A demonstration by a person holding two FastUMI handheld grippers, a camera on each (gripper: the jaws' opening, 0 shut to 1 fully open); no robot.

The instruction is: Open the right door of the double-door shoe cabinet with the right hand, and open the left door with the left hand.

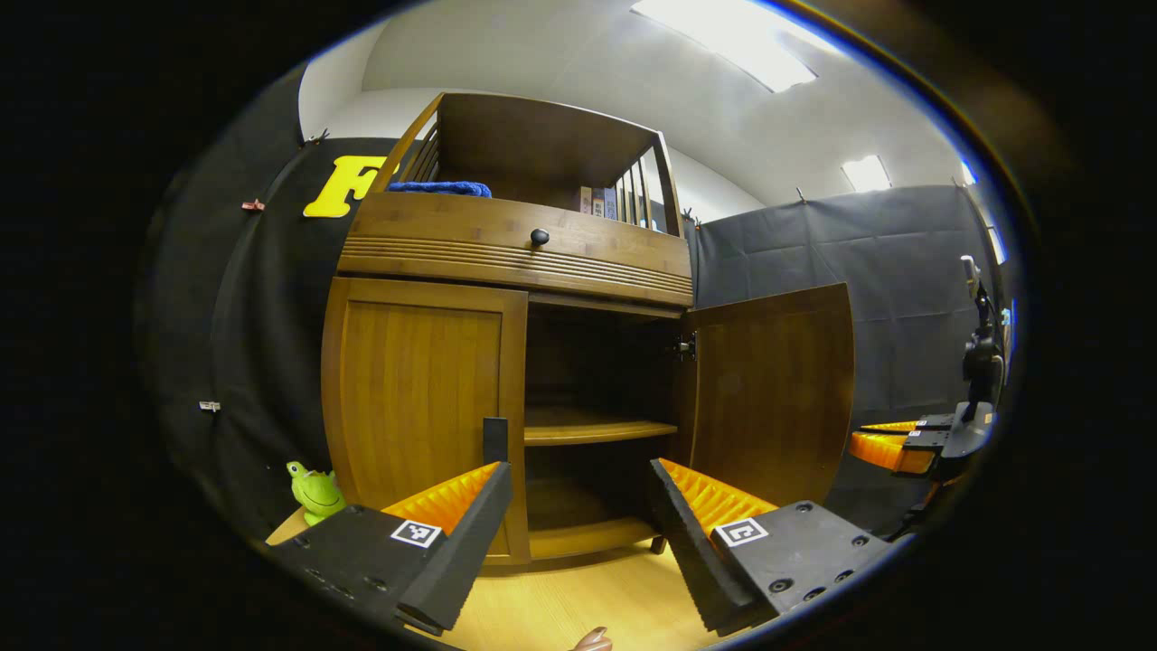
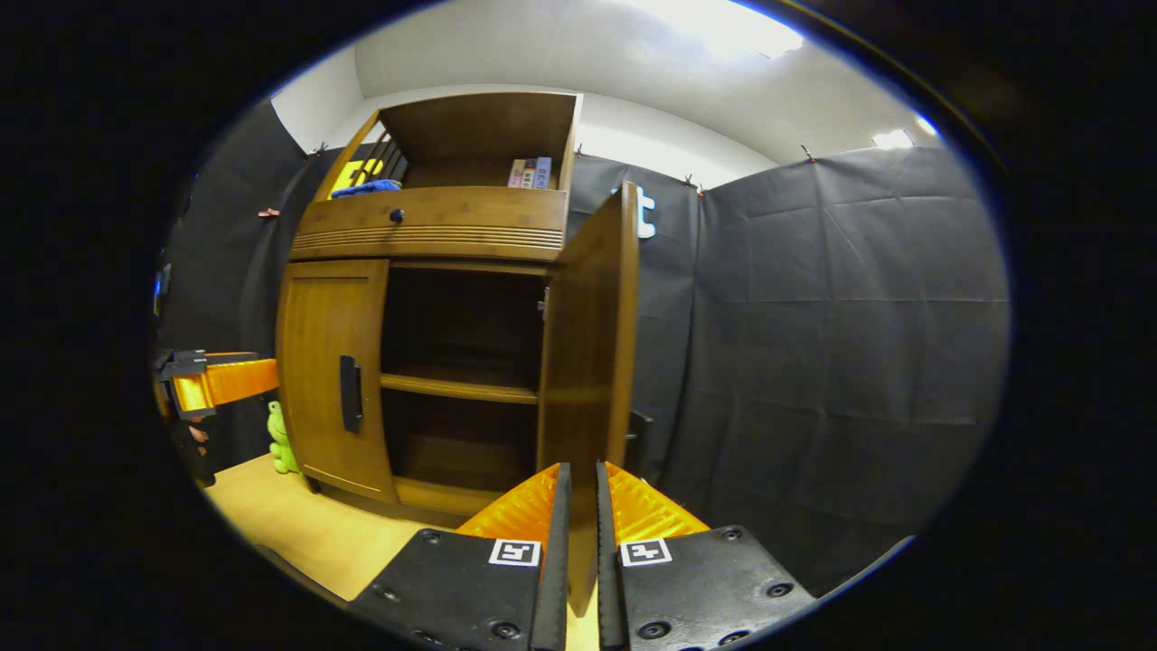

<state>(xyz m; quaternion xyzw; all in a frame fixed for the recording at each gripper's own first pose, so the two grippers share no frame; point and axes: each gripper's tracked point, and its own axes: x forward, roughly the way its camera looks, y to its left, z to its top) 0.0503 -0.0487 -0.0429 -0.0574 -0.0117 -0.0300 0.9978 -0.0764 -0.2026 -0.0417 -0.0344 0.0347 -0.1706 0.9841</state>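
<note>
right door: swung open, edge-on in right gripper view, lower edge clamped between both fingers of right tongs
left door: closed, dark handle just above left finger
left tongs: spread wide, holding nothing, just in front of left door's handle edge
shoe cabinet: standing on tabletop, shelf visible inside
green frog toy: on tabletop left of cabinet

Warm brown wood-grain shoe cabinet, horizontal ribbed band across drawer front, black round knob. Black handle on left door. Green frog toy. Blue cloth on top shelf. Pale wood floor.
</note>
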